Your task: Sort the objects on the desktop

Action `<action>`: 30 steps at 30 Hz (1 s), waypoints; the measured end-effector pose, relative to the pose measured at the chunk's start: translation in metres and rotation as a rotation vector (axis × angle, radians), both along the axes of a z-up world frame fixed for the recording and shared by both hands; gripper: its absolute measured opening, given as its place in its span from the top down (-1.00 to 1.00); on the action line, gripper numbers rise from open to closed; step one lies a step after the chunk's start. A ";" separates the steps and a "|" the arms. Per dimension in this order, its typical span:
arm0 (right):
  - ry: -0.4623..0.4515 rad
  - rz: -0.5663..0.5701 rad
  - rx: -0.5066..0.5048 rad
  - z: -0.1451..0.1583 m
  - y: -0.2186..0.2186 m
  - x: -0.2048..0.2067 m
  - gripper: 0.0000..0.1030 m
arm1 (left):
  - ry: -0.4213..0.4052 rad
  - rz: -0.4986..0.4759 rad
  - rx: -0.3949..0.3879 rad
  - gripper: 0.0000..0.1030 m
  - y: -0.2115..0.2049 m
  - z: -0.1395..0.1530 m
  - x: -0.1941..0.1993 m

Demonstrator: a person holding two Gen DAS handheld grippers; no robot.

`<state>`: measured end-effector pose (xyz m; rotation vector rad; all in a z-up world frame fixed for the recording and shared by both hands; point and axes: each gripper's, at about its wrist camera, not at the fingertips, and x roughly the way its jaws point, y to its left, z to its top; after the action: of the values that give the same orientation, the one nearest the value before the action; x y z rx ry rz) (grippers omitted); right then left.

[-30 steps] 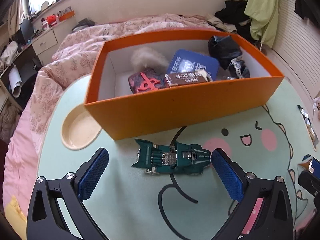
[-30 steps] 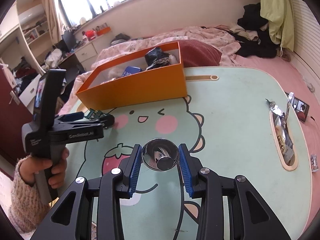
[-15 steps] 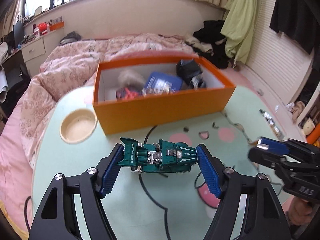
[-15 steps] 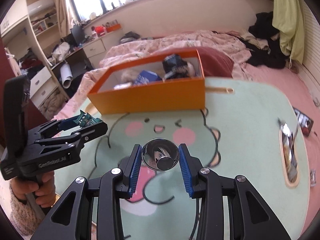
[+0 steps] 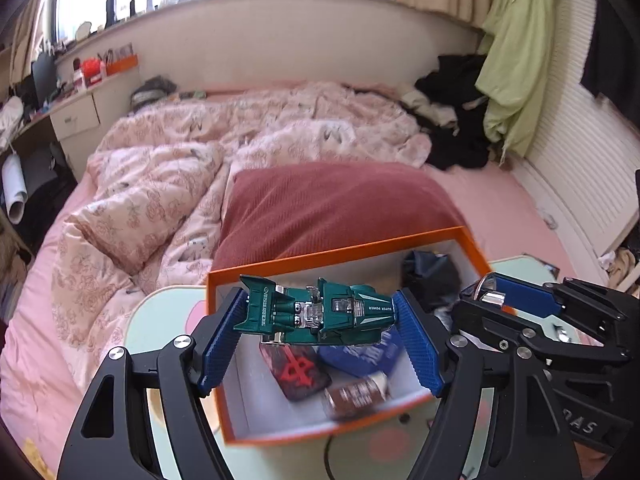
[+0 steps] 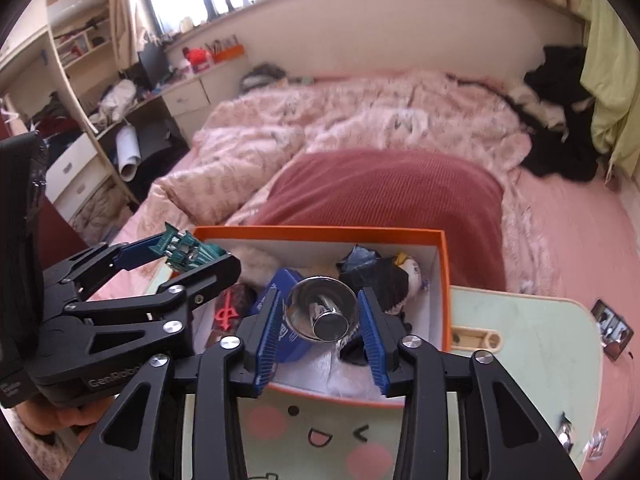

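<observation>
Crosswise, green toy car (image 5: 318, 312) sits clamped in left gripper (image 5: 320, 334) (above orange box (image 5: 320, 426))

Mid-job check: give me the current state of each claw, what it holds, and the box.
left claw: shut on the green toy car, raised over the box
green toy car: gripped end to end, level, off the table
right claw: shut on the silver funnel, over the box
silver funnel: held, spout toward the camera
orange box: open, no lid, already holding several items
</observation>
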<state>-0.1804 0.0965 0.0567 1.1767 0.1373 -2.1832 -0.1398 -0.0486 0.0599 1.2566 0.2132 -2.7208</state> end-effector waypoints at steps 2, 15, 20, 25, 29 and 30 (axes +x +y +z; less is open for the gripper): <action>-0.008 -0.015 0.013 -0.005 0.000 -0.008 -0.20 | -0.031 0.008 0.004 -0.44 -0.007 -0.008 -0.008; 0.159 -0.067 0.033 -0.005 0.051 0.085 -0.38 | 0.043 -0.005 0.029 -0.57 0.007 -0.011 0.082; 0.131 -0.086 0.074 -0.042 0.066 0.122 -0.38 | 0.001 -0.011 0.061 -0.57 0.031 -0.047 0.122; 0.086 -0.144 0.078 -0.064 0.083 0.139 -0.38 | -0.046 0.006 0.002 -0.56 0.053 -0.074 0.140; 0.077 -0.166 0.109 -0.075 0.090 0.150 -0.39 | -0.078 0.005 0.011 -0.59 0.063 -0.086 0.146; 0.075 -0.172 0.129 -0.081 0.091 0.152 -0.49 | -0.080 0.009 -0.013 -0.61 0.066 -0.089 0.146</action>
<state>-0.0283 0.1872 -0.0242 1.2165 0.2188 -2.4007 0.0060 0.0170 -0.0287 1.3548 0.1918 -2.6535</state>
